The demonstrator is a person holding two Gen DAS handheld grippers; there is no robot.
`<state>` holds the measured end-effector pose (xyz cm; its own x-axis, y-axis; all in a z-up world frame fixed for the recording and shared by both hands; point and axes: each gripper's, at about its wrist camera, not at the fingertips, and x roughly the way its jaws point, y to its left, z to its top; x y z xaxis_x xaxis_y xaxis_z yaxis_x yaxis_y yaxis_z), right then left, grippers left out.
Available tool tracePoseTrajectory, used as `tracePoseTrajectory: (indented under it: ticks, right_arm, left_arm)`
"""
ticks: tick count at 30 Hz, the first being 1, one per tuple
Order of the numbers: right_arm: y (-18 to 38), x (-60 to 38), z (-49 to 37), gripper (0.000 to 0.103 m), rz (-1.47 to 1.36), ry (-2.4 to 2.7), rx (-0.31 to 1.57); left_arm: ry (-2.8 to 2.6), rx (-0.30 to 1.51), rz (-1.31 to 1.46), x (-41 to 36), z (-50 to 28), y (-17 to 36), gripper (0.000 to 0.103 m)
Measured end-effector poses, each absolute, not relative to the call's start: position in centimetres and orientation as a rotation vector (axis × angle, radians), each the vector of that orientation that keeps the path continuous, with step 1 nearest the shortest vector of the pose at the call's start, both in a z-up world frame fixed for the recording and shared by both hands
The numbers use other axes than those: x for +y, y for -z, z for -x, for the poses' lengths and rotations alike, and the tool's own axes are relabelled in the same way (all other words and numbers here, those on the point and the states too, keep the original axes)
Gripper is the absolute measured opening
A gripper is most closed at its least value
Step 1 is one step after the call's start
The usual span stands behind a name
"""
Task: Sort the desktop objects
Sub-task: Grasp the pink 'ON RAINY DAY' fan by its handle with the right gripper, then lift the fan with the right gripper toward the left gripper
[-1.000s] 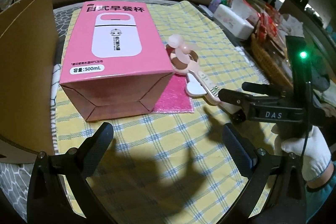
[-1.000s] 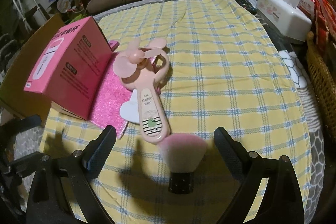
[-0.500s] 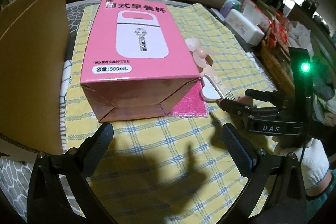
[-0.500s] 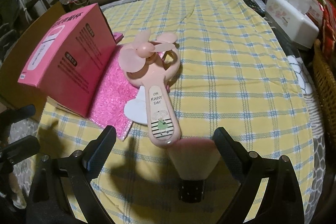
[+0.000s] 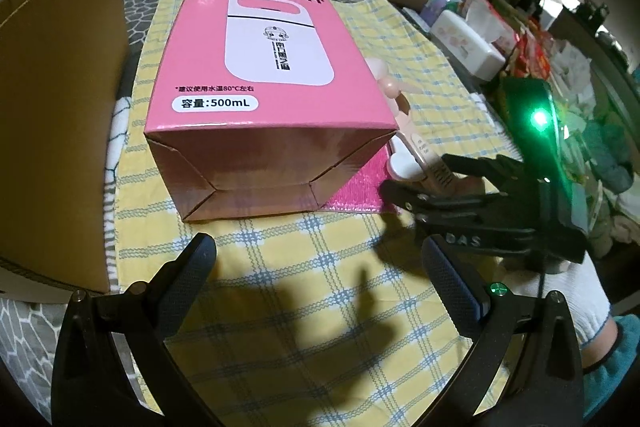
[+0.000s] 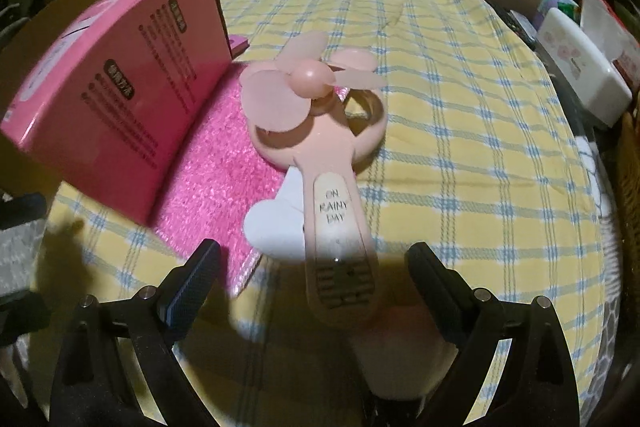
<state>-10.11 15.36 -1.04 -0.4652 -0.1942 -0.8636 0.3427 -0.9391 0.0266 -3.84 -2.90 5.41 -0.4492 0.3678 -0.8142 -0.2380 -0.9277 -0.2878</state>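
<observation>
- Left wrist view: the left gripper (image 5: 318, 267) hangs over the yellow checked cloth (image 5: 320, 307) with its two fingers spread wide and nothing between them.
- Straight ahead at 12 o'clock the pink box (image 5: 264, 67) lies flat, printed face up, its long axis running away from the camera and its folded end toward the fingers.
- A brown cardboard panel (image 5: 60, 127) stands at 9 o'clock, just beside the box.
- A glittery pink pad (image 5: 356, 195) pokes out from under the box's right side, at about 2 o'clock.
- The pink hand fan (image 5: 416, 147) lies beyond the pad, mostly hidden by the box; its handle end points toward the right gripper (image 5: 420, 183), which comes in from 3 o'clock, fingers parted, held by a white-gloved hand (image 5: 568, 291).
- Right wrist view: the right gripper (image 6: 314, 275) has its fingers wide apart, the fan's handle lying between them without either pad touching it.
- The fan (image 6: 320, 163) has its long axis close to 12–6 o'clock, blades at the far end, handle butt toward the camera; its head lies partly on the pad (image 6: 216, 179).
- A white heart-shaped piece (image 6: 272, 223) sits at the handle's left.
- The box (image 6: 120, 91) lies at 10 o'clock, atop the pad's edge.
- A blurred pink object (image 6: 408, 343) sits low near the handle butt; I cannot tell what it is.
- A white tissue box (image 6: 580, 67) sits at 2 o'clock, off the cloth.
</observation>
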Motion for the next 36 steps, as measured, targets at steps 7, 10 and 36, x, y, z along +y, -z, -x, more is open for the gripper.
tracePoseTrajectory:
  ticks: [7,10,36]
  right_arm:
    - [1.2,15.3,10.9,0.071,-1.407,2.426,0.183]
    - [0.7,15.5,10.9,0.059,-1.4,2.41,0.152]
    - [-1.8,16.8,2.4,0.05,-1.455,2.25,-0.022]
  left_arm:
    - [-2.39,-0.192,1.407,-3.0,3.9,-5.1,0.103]
    - [-2.374,-0.213,1.415,-3.0,3.8,-5.0,0.103]
    - [-2.152,-0.603,1.468,-4.6,1.0,-5.2,0.103]
